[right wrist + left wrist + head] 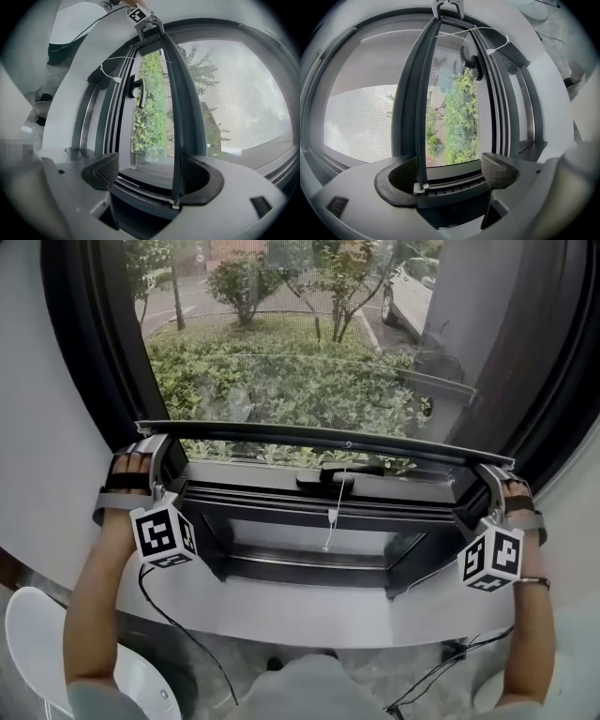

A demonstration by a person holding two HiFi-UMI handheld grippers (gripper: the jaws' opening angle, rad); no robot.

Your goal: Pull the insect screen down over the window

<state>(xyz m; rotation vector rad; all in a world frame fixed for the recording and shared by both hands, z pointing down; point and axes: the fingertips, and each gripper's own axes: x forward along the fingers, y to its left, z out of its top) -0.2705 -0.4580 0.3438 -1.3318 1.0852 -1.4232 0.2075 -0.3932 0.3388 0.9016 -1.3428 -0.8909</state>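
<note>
The insect screen's dark bottom bar [328, 437] lies across the window, low and a little above the frame. Grey mesh [300, 352] covers the glass above it. My left gripper [161, 454] is hooked over the bar's left end and my right gripper [489, 482] over its right end. In the left gripper view the bar [423, 117] rests against one pad while the other stands well clear, so the left gripper [447, 171] is open. The right gripper view shows the same: the bar [176, 117] leans on one pad of the open right gripper [154, 176].
A white pull cord [330, 512] hangs from the bar's middle in front of the black window handle [328, 474]. The grey sill [309, 606] curves below. A white chair [28, 634] and loose cables [178, 624] sit at floor level.
</note>
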